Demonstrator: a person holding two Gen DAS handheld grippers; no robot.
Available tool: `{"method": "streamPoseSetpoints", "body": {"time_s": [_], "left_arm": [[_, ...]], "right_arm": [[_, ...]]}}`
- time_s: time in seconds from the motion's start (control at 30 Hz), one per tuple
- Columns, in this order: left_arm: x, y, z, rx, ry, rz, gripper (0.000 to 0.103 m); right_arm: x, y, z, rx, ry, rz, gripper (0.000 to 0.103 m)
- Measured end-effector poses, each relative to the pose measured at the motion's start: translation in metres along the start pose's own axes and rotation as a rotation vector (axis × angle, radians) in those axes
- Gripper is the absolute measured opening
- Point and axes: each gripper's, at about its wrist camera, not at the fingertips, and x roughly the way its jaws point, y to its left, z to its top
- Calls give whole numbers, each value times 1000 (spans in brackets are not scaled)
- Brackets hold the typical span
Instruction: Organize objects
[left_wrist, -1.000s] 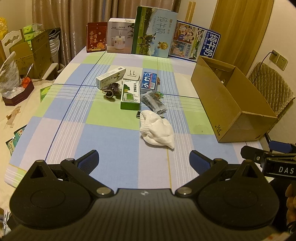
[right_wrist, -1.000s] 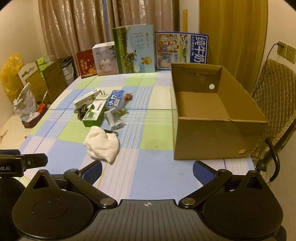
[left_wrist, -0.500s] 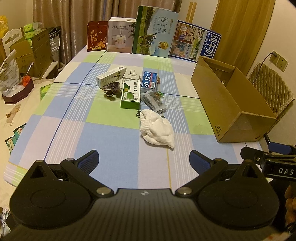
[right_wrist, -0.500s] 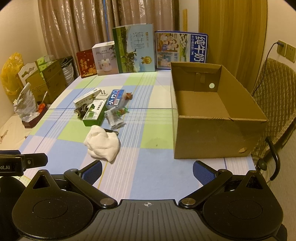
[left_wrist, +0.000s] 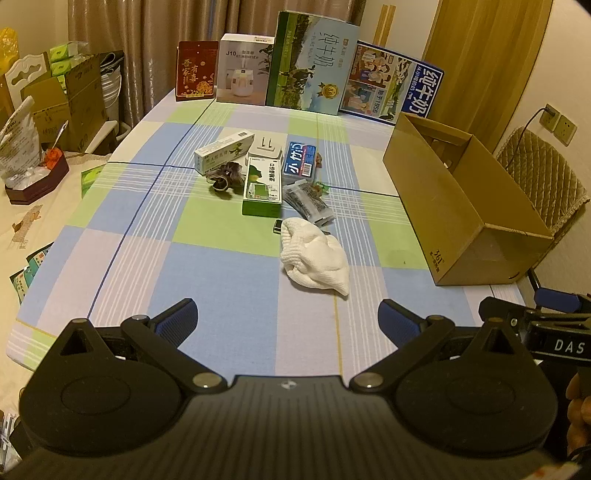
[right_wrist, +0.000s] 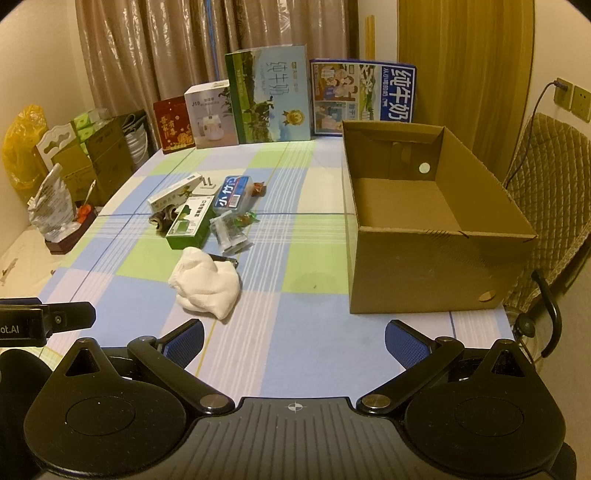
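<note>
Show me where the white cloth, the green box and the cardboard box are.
white cloth (right_wrist: 207, 286), right wrist view, middle of the crumpled fabric
green box (left_wrist: 262, 184), left wrist view, its printed top face
cardboard box (right_wrist: 424, 273), right wrist view, its near outer wall

Cartons along the table's far edge

A red gift box (left_wrist: 195, 70), humidifier box (left_wrist: 243, 74) and two milk cartons (left_wrist: 314, 62) stand upright; a quilted chair (right_wrist: 550, 192) sits beside the right edge.
</note>
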Motion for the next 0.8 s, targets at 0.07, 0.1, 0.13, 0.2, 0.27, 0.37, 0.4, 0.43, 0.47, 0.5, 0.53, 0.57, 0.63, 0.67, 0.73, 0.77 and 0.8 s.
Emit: {"method": "streamPoseSetpoints", "body": {"time_s": [0.07, 0.1, 0.13, 0.2, 0.27, 0.37, 0.4, 0.43, 0.47, 0.5, 0.53, 0.57, 0.63, 0.67, 0.73, 0.77, 0.8], "left_arm": [[0, 0, 0, 0, 0, 0, 102], [0, 0, 0, -1, 1, 0, 102], [0, 0, 0, -2, 1, 0, 102], [1, 0, 0, -2, 2, -1, 102], [1, 0, 0, -5, 2, -1, 102], [1, 0, 0, -5, 2, -1, 102], [1, 0, 0, -6, 3, -1, 102], [1, 0, 0, -6, 3, -1, 102], [1, 0, 0, -6, 3, -1, 102], [1, 0, 0, -7, 4, 0, 102], [1, 0, 0, -8, 5, -2, 102], [1, 0, 0, -9, 5, -3, 102], [2, 1, 0, -14, 7, -6, 102], [2, 2, 0, -15, 7, -7, 102], [3, 2, 1, -14, 7, -5, 102], [3, 3, 1, -13, 7, -4, 102], [4, 3, 1, -12, 6, -5, 102]], "right_arm": [[0, 0, 0, 0, 0, 1, 101], [0, 0, 0, 1, 1, 1, 101], [0, 1, -2, 0, 0, 1, 101], [1, 2, -4, 1, 0, 3, 101], [1, 3, -5, 0, 0, 3, 101], [1, 3, -5, 1, 2, 3, 101], [1, 3, -6, 1, 2, 3, 101], [1, 3, -5, 1, 3, 4, 101], [2, 2, -4, 2, 4, 5, 101], [2, 3, -5, 2, 5, 5, 101], [2, 3, -5, 3, 6, 6, 101], [2, 3, -5, 3, 8, 6, 101], [3, 3, -5, 4, 11, 8, 101], [3, 2, -4, 4, 13, 10, 101], [4, 2, -5, 4, 16, 11, 101], [5, 3, -5, 4, 15, 15, 101], [5, 2, -5, 9, 11, 26, 101]]}}
